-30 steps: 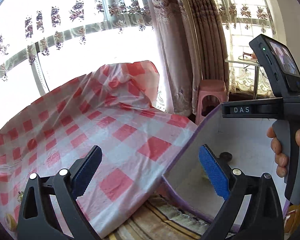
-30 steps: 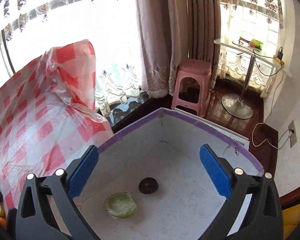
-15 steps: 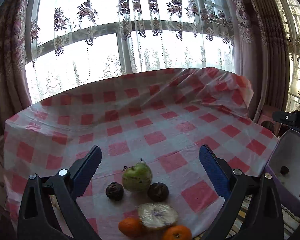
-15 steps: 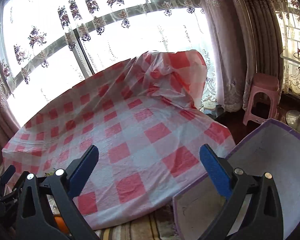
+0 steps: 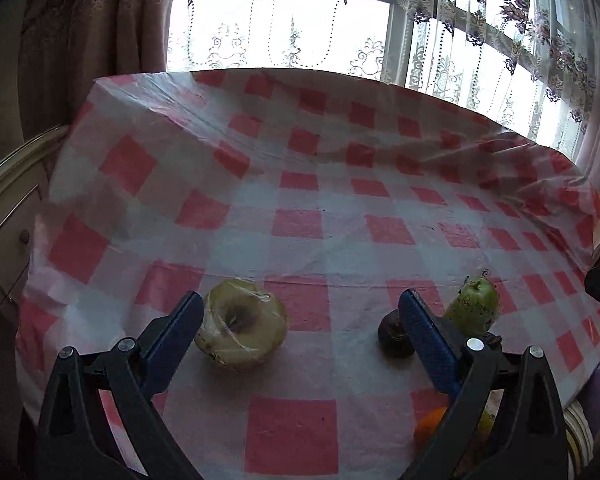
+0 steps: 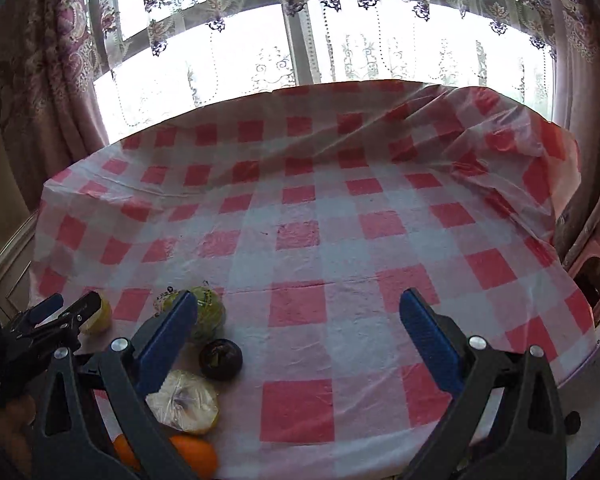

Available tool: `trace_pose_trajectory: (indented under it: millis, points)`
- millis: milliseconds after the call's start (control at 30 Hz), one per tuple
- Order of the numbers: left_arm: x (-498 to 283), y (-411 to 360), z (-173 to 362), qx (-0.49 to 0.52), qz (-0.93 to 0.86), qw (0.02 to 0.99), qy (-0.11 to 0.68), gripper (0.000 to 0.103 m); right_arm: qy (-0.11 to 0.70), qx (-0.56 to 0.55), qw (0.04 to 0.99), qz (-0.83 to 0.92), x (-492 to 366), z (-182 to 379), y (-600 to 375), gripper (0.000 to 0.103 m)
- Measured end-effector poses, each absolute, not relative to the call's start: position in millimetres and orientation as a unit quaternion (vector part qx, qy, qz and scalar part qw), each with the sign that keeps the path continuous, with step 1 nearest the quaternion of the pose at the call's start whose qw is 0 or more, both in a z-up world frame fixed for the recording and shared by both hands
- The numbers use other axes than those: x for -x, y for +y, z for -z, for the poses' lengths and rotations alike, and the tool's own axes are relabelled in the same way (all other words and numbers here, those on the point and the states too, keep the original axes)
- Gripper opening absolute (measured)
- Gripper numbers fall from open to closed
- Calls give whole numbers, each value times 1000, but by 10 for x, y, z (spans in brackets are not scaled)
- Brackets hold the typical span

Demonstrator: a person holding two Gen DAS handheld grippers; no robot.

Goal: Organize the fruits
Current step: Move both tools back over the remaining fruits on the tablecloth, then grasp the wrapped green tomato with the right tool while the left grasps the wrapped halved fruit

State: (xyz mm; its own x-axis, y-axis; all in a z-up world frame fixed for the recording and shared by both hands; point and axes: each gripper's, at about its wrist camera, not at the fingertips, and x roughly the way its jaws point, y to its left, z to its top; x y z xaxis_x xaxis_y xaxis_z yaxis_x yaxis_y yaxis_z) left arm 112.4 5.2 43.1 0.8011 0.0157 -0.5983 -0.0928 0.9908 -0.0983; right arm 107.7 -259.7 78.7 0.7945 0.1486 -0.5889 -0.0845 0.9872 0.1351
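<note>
A: What is hiding behind the right finger (image 5: 428, 340) of the left gripper (image 5: 300, 336)?

B: Part of a dark fruit (image 5: 394, 336) at three o'clock; the orange (image 5: 430, 430) is peeking out at five.

A: And both grippers?

B: Gaping wide, gripping nothing. The right gripper (image 6: 298, 332) is hanging over the checked tablecloth (image 6: 320, 220), with curtains (image 6: 40, 80) at twelve.

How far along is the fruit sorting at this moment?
Nothing visible in these views counts as done. In hand: nothing; the left gripper and right gripper are both open and empty. Left: the wrapped yellow fruit, green fruit, dark fruit, wrapped half fruit and oranges, all lying on the checked tablecloth.
</note>
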Motion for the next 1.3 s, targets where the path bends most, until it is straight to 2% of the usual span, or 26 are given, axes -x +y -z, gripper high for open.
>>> trace_pose_trajectory:
  millis: [300,633,733,800,867,933,1000,1300]
  points:
    - [-1181,271,-261,101,-56,933,340,95,381,62,910,-152,-1424,-451,-1810,101]
    - [-1283,395,-106,124,-78,919,365,95,434,61,880,-182,-1753,-230,-1700,101]
    - [-1292,376,-94,117,-84,919,368,90,440,61,876,-189,-1800,-196,-1660,92]
    - [-1297,366,-88,113,-87,918,370,78,444,55,873,-192,-1833,-176,-1656,87]
    - [-1306,363,-75,111,-89,917,373,74,447,53,871,-195,-1856,-157,-1645,83]
    - [-1319,350,-60,108,-90,915,377,69,450,51,869,-198,-1868,-143,-1635,76]
    - [-1325,330,-48,102,-90,915,379,64,455,44,864,-210,-1883,-126,-1621,63]
    - [-1276,334,-51,103,-92,920,367,62,434,12,875,-213,-1819,-175,-1706,62]
